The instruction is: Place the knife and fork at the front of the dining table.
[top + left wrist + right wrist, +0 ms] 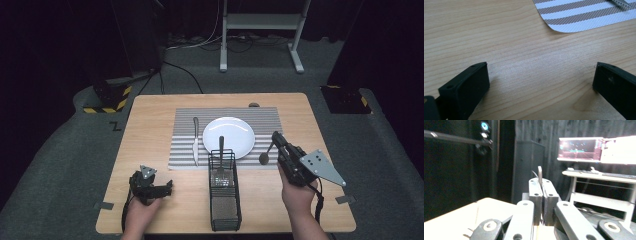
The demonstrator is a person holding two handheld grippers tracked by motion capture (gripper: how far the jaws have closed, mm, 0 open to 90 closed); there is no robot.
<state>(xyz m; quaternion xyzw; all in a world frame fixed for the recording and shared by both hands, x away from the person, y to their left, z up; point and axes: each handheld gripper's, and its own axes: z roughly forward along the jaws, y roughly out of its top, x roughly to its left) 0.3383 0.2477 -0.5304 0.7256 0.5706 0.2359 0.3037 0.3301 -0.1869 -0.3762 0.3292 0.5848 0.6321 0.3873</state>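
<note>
Wire basket (224, 197) at near table (150, 107) edge, fork (220, 150) standing in it. Left tool (159, 192) idle near-left, jaws wide, empty. Right tool (275, 138) clamped on spoon (265, 154) handle, bowl hanging down over the striped placemat's (185, 150) near-right corner, right of the plate (229, 137). Knife (195, 141) already left of plate. Likely placing spoon: lower, lay parallel to knife, then release.
</note>
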